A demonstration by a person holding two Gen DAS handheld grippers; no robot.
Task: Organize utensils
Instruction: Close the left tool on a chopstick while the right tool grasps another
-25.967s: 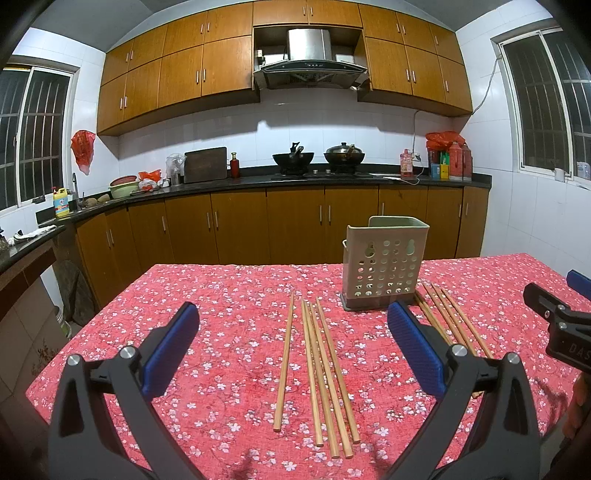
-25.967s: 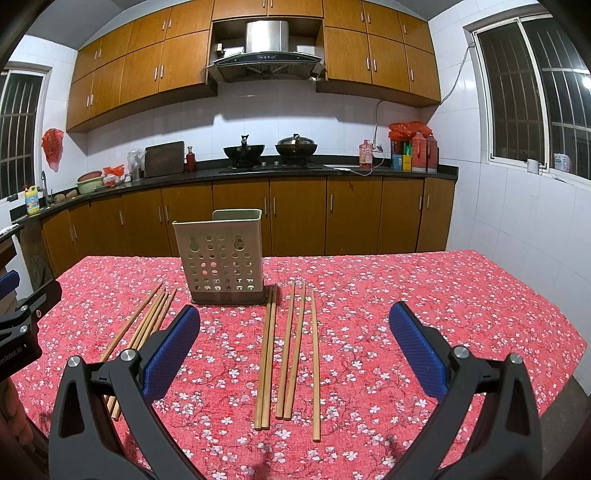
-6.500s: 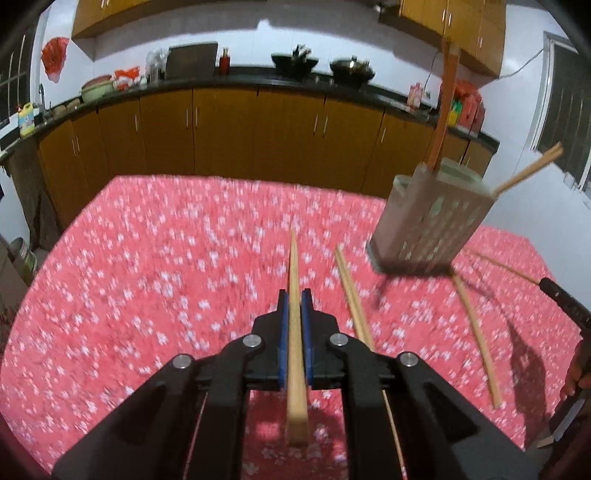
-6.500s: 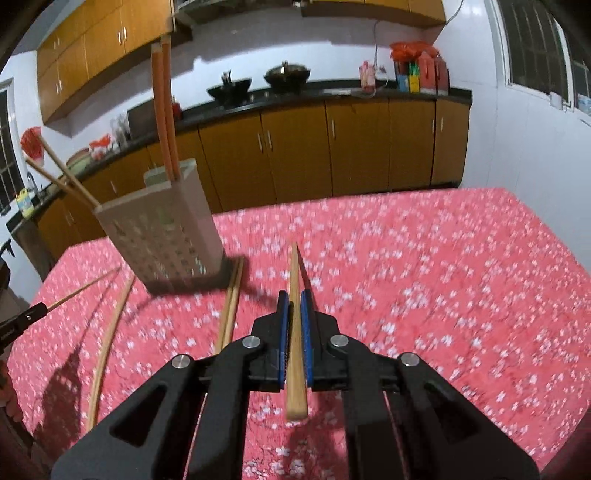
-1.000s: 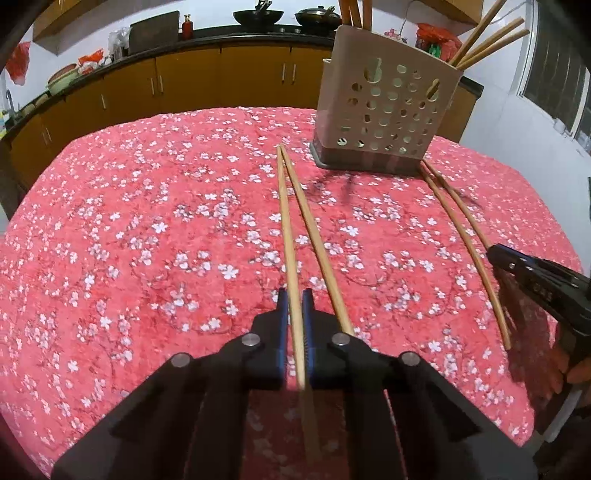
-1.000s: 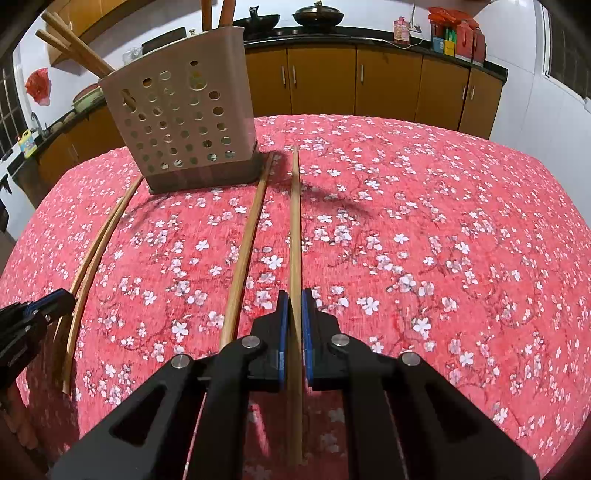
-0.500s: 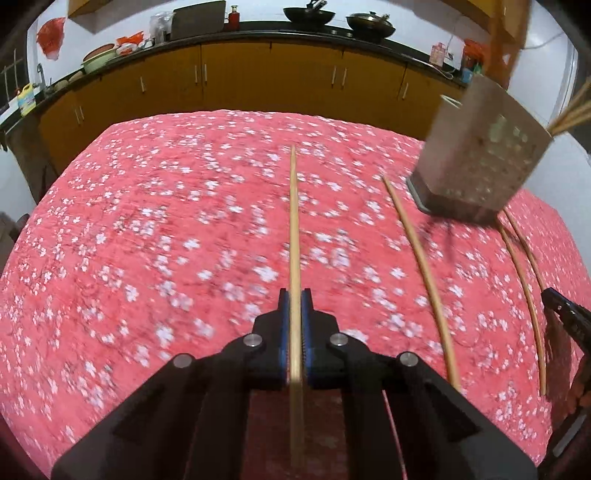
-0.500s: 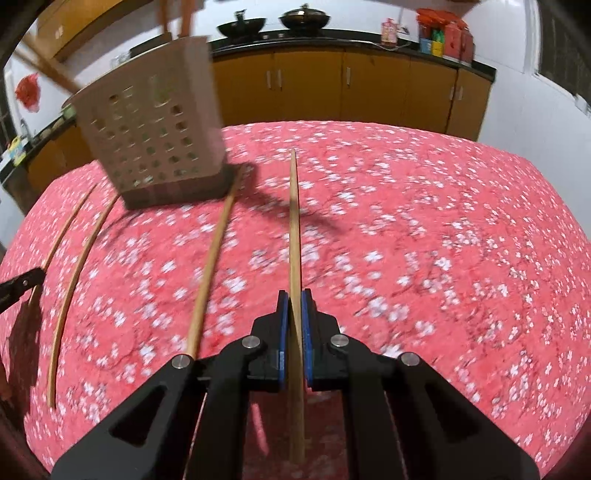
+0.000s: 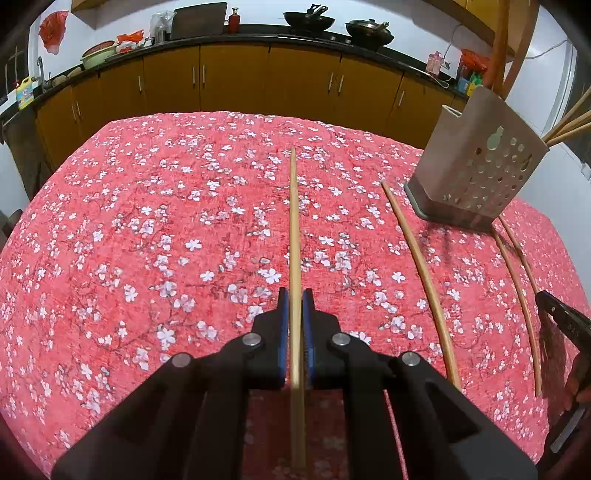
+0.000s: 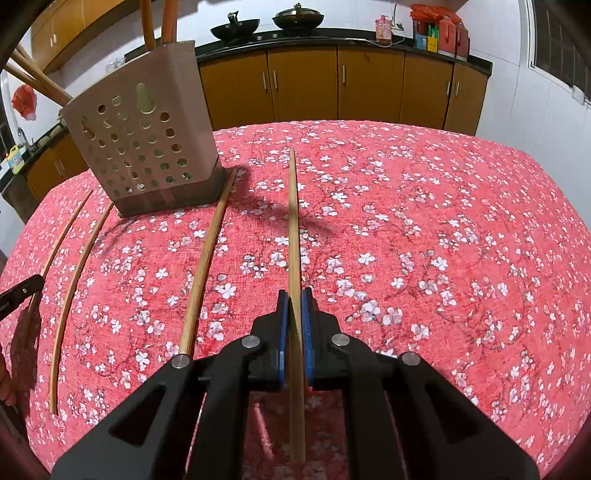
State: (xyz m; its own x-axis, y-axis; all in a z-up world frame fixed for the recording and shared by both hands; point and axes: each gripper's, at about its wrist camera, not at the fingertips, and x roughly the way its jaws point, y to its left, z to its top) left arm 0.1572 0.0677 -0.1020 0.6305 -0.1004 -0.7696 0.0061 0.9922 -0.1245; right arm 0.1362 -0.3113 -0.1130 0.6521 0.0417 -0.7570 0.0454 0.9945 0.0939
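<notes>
Kitchen, brown cabinets (image 9: 236, 81) along the far wall, black counter with two woks (image 9: 308, 16); table under a red floral cloth (image 9: 147, 229). Left gripper (image 9: 295, 299) jaws closed, blue pads clamped on one chopstick (image 9: 293, 221) that points far, out over the cloth. Right gripper (image 10: 294, 299) same: jaws closed on its own chopstick (image 10: 293, 221), pointing far. Perforated beige holder (image 9: 476, 162) stands on the cloth, far right in the left view, far left in the right view (image 10: 144, 144), several chopsticks already sticking out its top. Three loose chopsticks lie on the cloth: one (image 9: 421, 280) just near of the holder, two more (image 9: 517, 295) between the grippers. Left view alone shows the right gripper's black tip and part of a hand at the right edge; right view alone shows the window (image 10: 561, 44) and red bottles (image 10: 443, 33) on the counter's right end.
</notes>
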